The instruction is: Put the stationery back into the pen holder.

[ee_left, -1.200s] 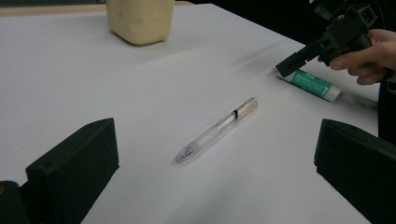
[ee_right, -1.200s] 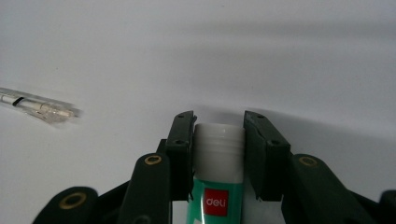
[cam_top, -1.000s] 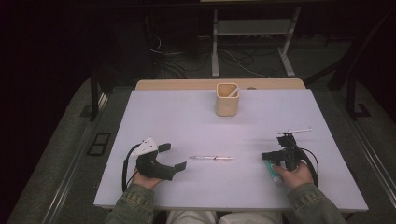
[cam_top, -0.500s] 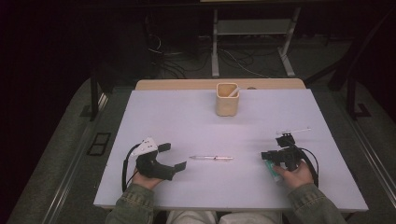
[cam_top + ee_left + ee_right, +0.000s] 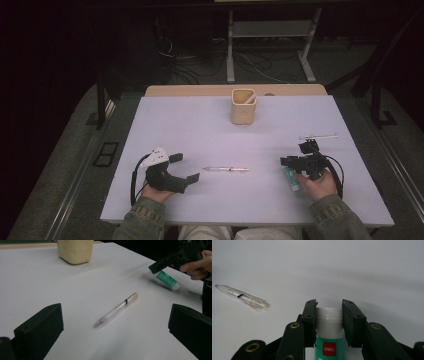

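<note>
High view overlooks table [image 5: 200, 120]; gripper views skim close, sharing pen [image 5: 116, 309].

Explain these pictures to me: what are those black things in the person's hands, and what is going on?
No machine works here: a person sits at a white table and holds hand tools with two black jaws each, called tongs. One picture looks down from above; the other two come from small cameras riding on each tool. The left tongs rest open, facing a clear pen in the middle. The right tongs are closed on a green and white glue stick. Farther back stands a tan cup, and another thin clear pen lies near the right hand.
</note>
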`<state>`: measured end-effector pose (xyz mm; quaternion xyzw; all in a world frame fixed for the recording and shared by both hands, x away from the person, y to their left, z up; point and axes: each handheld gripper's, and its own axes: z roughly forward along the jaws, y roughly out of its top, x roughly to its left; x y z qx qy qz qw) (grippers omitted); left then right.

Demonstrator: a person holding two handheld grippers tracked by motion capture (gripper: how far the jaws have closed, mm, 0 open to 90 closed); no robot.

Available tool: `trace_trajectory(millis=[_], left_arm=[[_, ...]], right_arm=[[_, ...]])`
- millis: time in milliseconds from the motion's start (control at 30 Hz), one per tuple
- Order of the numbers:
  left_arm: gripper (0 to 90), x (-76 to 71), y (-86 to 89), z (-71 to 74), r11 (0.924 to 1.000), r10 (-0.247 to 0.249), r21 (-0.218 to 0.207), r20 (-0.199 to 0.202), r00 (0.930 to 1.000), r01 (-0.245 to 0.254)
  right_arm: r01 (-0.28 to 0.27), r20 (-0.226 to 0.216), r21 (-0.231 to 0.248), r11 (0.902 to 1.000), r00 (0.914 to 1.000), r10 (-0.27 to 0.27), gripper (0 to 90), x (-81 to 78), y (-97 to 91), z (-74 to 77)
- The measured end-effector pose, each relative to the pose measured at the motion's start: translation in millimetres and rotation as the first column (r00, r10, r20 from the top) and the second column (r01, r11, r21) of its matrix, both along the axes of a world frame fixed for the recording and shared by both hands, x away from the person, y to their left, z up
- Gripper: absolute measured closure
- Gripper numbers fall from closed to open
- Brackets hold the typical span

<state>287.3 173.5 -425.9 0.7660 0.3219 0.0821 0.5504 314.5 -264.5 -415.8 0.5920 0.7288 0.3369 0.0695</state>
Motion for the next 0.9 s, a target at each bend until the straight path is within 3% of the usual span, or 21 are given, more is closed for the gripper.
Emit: trace_trajectory(millis=[300, 667, 900], left_arm=[[0.0, 0.2, -0.2, -0.2, 1.0000, 0.002, -0.001, -0.002, 1.0000, -0.002], [0.0, 0.4, -0.1, -0.4, 1.0000, -0.001, 0.001, 0.000, 1.0000, 0.001], [0.0, 0.5, 0.2, -0.3, 1.0000, -0.002, -0.002, 0.000, 1.0000, 0.002]], right_arm=[[0.001, 0.030, 0.041, 0.9992, 0.9995, -0.003, 65.3, 2.6, -3.7, 12.4], [-0.015, 0.118, 0.082, 0.9965, 0.9930, 0.005, 65.2, 18.3, 2.2, 43.3], [-0.042, 0.161, 0.062, 0.9972, 0.9865, 0.032, 65.1, 30.5, 13.2, 63.3]])
